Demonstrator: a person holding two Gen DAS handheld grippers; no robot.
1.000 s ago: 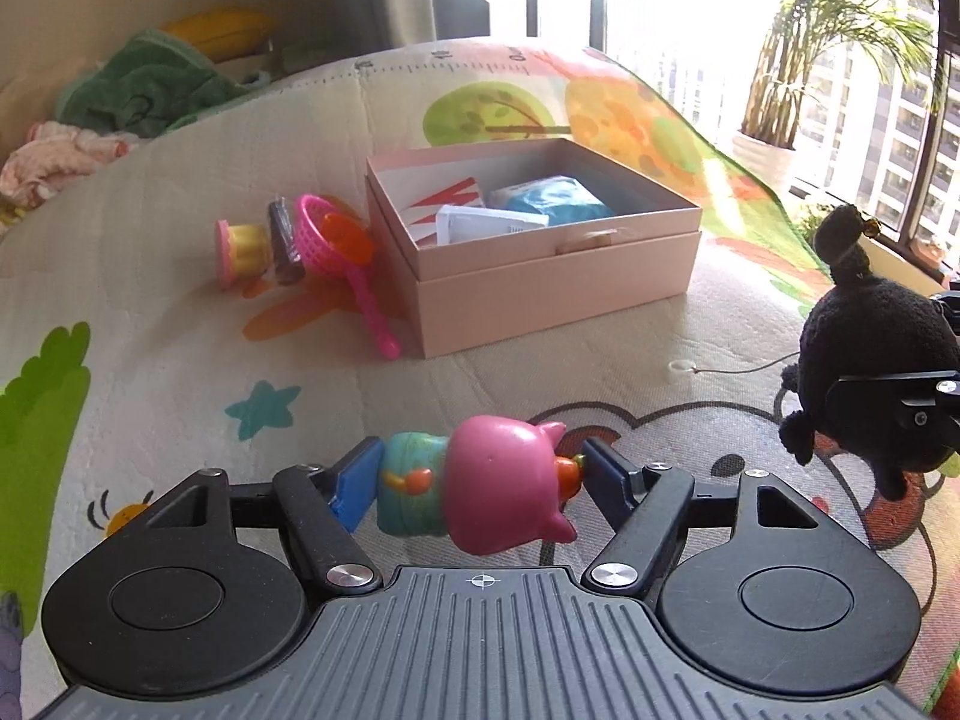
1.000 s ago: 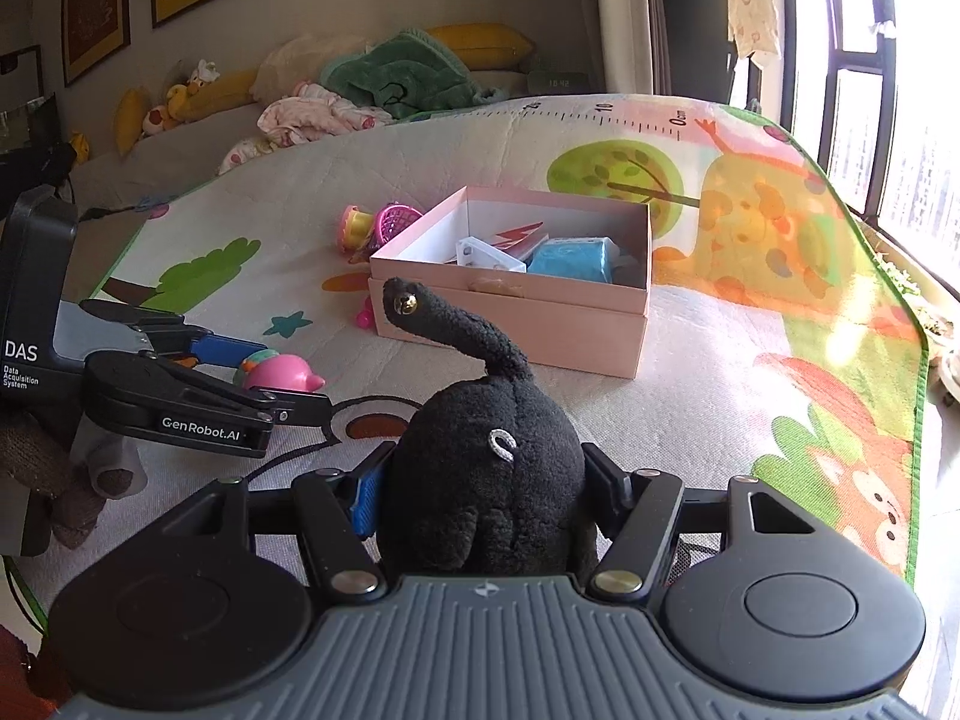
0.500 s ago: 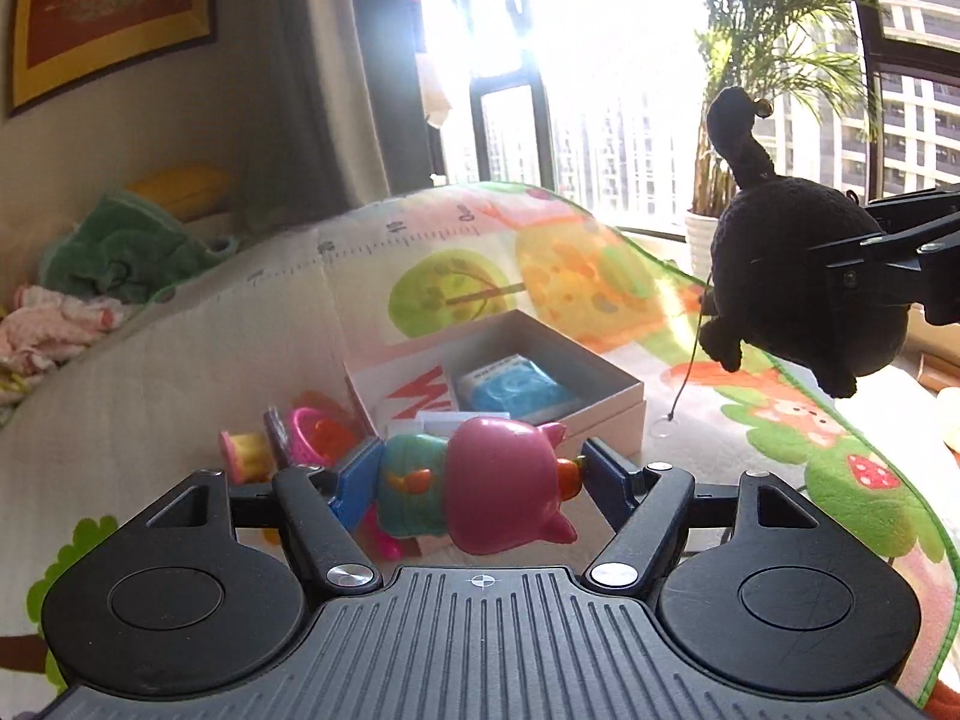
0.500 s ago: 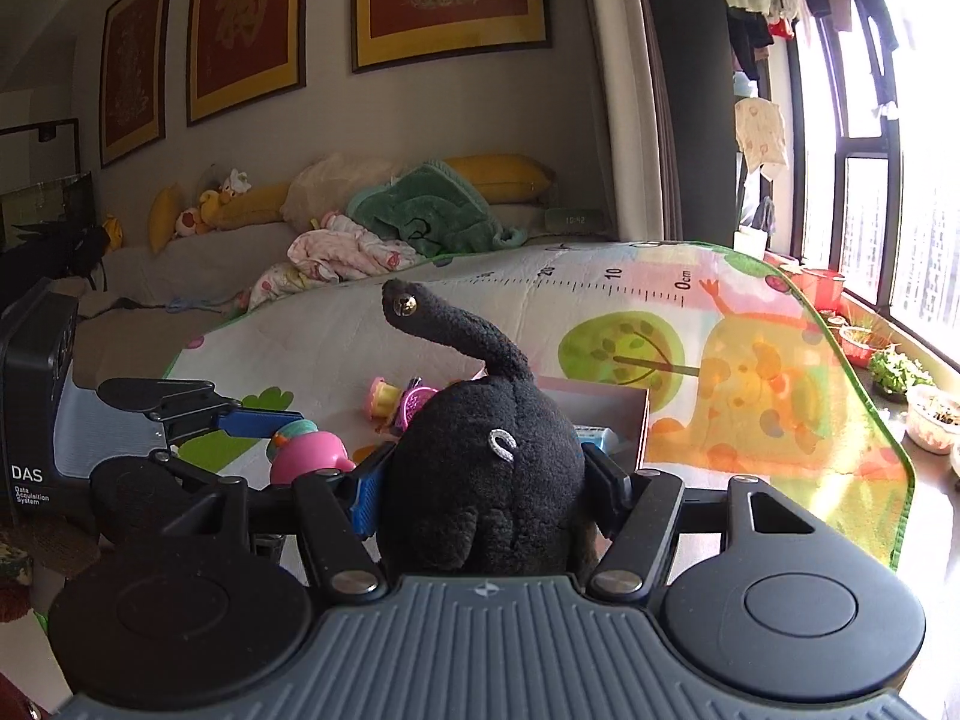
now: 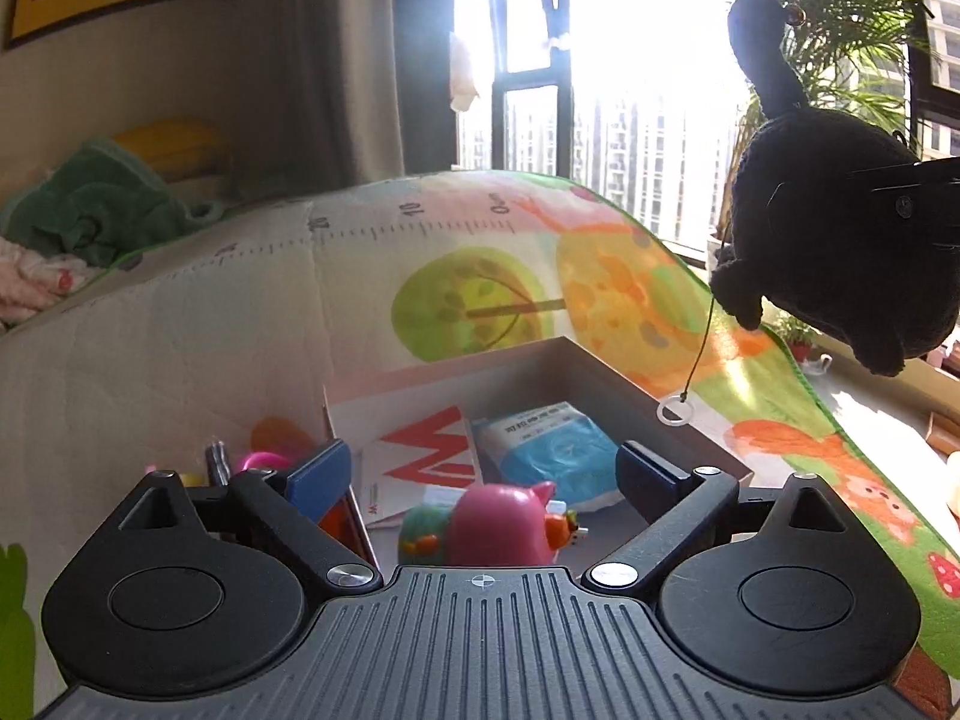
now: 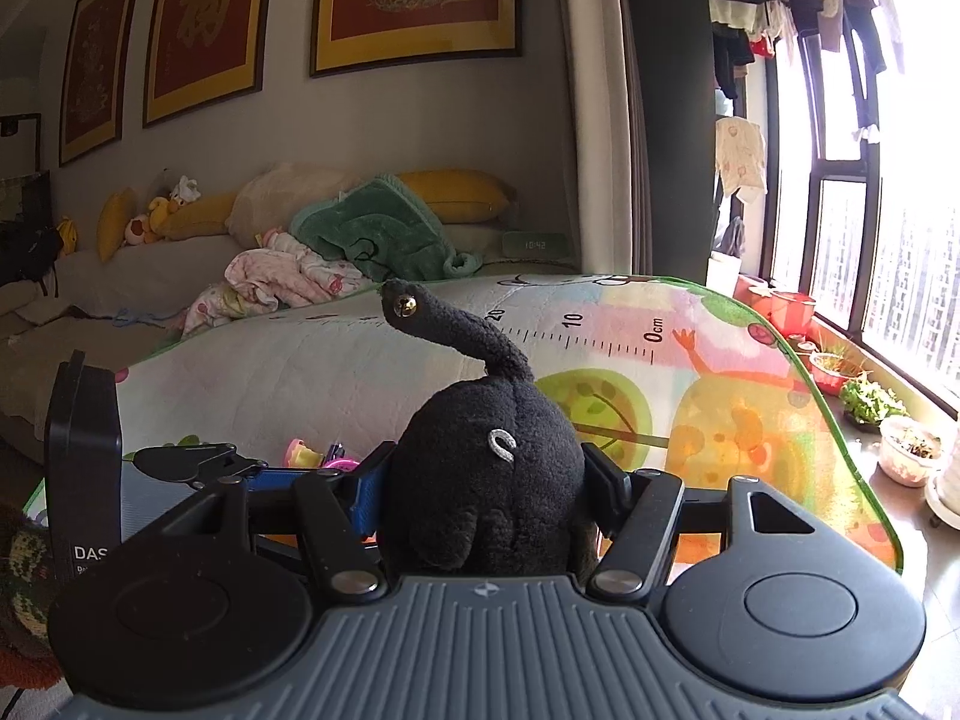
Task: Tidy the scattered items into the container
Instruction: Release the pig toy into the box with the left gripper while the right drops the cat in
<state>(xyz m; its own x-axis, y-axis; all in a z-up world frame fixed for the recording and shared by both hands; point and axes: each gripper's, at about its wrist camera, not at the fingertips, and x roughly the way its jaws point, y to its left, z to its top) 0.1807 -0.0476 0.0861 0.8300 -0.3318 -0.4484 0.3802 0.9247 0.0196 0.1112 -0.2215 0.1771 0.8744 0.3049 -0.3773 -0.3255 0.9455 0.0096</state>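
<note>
The left gripper (image 5: 480,474) has just spread, releasing the pink pig toy (image 5: 501,525) into the pink box (image 5: 606,363); the right gripper (image 6: 489,480) clamps the black plush (image 6: 486,480) above it, whose dangling cord may snag the box rim

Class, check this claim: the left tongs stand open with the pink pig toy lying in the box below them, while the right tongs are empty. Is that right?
One part is wrong. The right tongs are not empty: the right wrist view shows them shut on the black plush toy. The rest holds: the left tongs have just opened, and the pink pig toy lies in the box below them.
</note>
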